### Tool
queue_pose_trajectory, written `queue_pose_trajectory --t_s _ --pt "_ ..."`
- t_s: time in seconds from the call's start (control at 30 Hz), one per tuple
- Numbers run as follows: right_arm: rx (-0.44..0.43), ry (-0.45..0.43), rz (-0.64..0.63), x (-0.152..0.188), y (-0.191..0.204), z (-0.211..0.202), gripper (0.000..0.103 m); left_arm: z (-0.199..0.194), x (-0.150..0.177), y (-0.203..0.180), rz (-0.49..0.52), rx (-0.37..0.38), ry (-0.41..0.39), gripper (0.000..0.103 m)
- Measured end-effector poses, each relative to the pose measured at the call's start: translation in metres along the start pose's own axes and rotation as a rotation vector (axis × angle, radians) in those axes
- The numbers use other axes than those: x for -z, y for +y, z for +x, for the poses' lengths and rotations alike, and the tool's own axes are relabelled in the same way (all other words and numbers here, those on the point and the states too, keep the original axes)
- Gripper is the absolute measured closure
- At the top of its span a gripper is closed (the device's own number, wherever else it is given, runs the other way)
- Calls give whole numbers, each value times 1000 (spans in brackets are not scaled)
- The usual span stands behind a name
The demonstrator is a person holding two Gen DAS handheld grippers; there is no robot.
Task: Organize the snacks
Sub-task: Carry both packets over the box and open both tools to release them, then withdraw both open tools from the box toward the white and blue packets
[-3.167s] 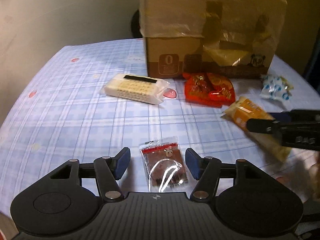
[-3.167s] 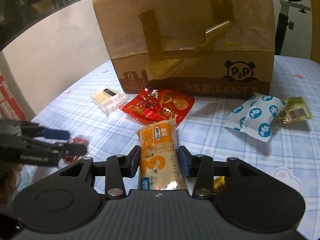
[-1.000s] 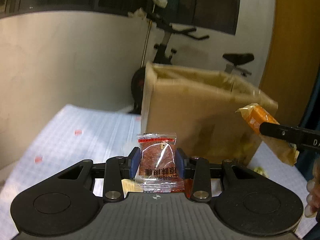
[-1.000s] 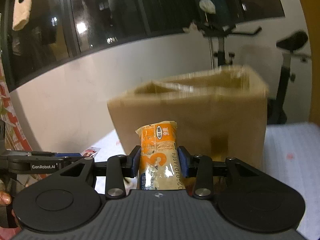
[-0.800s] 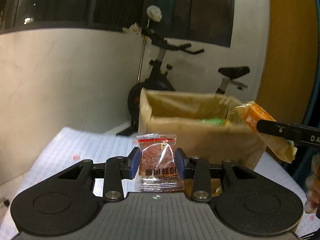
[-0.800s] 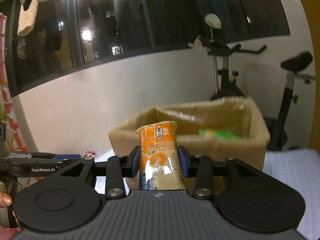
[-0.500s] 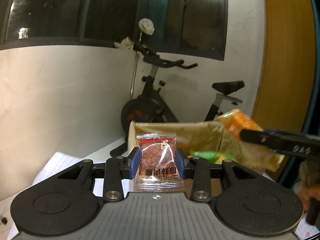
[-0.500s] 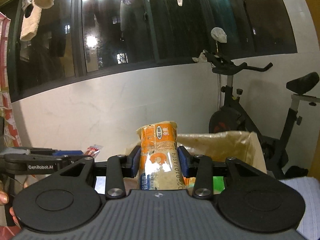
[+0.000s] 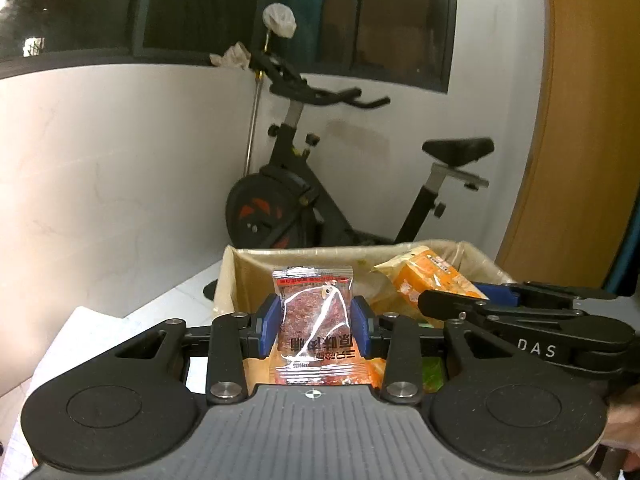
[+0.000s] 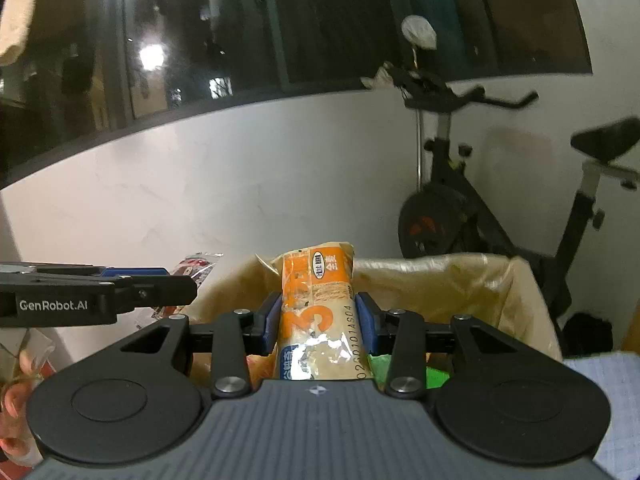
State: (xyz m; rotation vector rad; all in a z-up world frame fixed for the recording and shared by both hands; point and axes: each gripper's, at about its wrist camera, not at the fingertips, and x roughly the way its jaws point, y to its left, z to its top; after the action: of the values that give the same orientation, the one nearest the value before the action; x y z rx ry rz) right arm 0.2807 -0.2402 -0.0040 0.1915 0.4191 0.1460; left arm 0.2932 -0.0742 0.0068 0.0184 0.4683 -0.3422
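My left gripper (image 9: 313, 322) is shut on a small clear packet of red-brown dried meat (image 9: 313, 316) and holds it over the near left part of the open cardboard box (image 9: 230, 276). My right gripper (image 10: 318, 318) is shut on a long orange and beige snack pack (image 10: 318, 312) above the same box (image 10: 516, 300). In the left wrist view the right gripper (image 9: 460, 300) comes in from the right with the orange pack (image 9: 424, 280) over the box opening. In the right wrist view the left gripper (image 10: 176, 284) and its packet (image 10: 194, 266) show at the left.
A green item (image 10: 436, 376) lies inside the box. An exercise bike (image 9: 304, 196) stands behind the box against the white wall. The checked tablecloth shows at the left (image 9: 80, 344) and at the lower right in the right wrist view (image 10: 608, 392). An orange door (image 9: 580, 120) is at the right.
Both grippers picked their packs up from the table, rose and moved forward. They now hold them over the open box, closer to its opening than half a second ago.
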Motion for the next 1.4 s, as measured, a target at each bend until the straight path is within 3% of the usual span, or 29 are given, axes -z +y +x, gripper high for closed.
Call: queue_pose_trajectory --t_s 0.23,0.33,0.57,0.87,1.4 --pt "51 32 12 15 -14 8 58 16 6 6 16 6 17 54" --pt "60 23 0 17 -15 3 47 14 7 6 35 -1 25 52" --pt "58 -12 -25 13 -9 -16 41 -3 8 8 39 11 5 51" --pt "45 -28 -102 12 12 -45 40 -35 14 18 68 -8 -23 51" --pt "25 -32 -144 36 22 -88 40 -78 44 63 14 -80 -13 51"
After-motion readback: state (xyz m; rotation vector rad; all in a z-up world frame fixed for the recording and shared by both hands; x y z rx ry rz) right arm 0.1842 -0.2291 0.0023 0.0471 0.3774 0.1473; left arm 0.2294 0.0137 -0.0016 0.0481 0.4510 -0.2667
